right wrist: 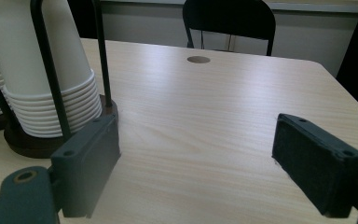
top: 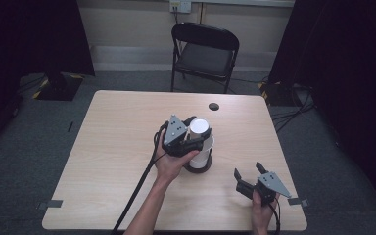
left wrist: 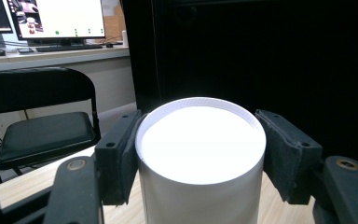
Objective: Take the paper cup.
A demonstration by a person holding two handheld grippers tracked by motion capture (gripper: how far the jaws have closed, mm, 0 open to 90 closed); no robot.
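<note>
Wide-open right tool (right wrist: 196,163) over table (right wrist: 205,121), beside stacked cups (right wrist: 51,79) in holder (right wrist: 32,140).

The stack of paper cups (top: 201,142) on its dark stand (top: 198,165) is sitting mid-surface, with the left gripper (top: 188,128) closing around the top cup. The surface (top: 112,147) is lying bare toward its left edge and far corners. The right gripper (top: 247,171), jaws spread, is occupying the near right corner. A folding chair (top: 204,51) is standing beyond the far edge.
</note>
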